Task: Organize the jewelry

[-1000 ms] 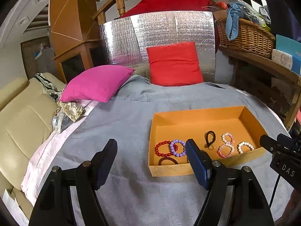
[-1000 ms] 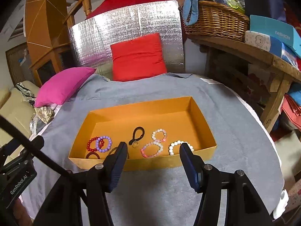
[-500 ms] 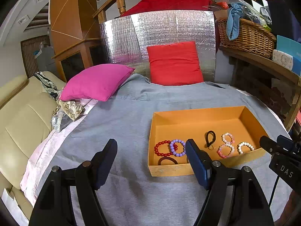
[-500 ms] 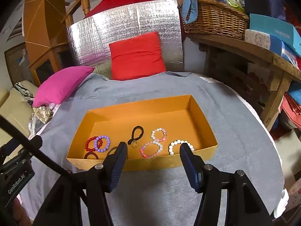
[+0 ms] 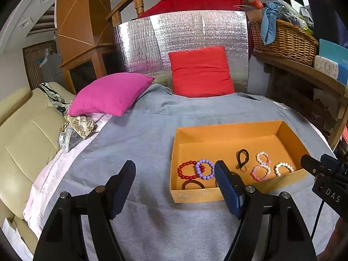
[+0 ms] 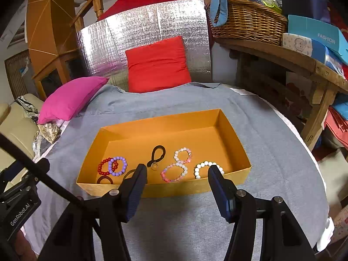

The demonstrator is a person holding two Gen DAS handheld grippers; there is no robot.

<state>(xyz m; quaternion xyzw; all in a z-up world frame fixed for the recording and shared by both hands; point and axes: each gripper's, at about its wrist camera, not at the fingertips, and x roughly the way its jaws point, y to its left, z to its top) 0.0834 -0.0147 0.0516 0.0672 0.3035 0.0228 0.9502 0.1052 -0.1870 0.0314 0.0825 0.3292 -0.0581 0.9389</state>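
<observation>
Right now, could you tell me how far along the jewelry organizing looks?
Done: the beaded bracelets, red, purple, pink and white, and a black strap lie inside the orange box. In hand: nothing; the left gripper and right gripper hang open before the box. Left: red and purple overlap, unsorted.

The right claw (image 6: 176, 175) hangs over the near wall of the shallow orange cardboard box (image 6: 235, 130), jaws apart with nothing between them. The box rests on a grey cloth-covered worktop (image 6: 271, 163). Inside lie a red bead bracelet (image 6: 101, 167) overlapped by a purple bead bracelet (image 6: 118, 166), a black loop with a metal ring (image 6: 157, 155), two pink-and-white bead bracelets (image 6: 174, 173), touching, and a white bead bracelet (image 6: 206, 167). A dark hair tie (image 6: 104, 180) lies against the near wall.
</observation>
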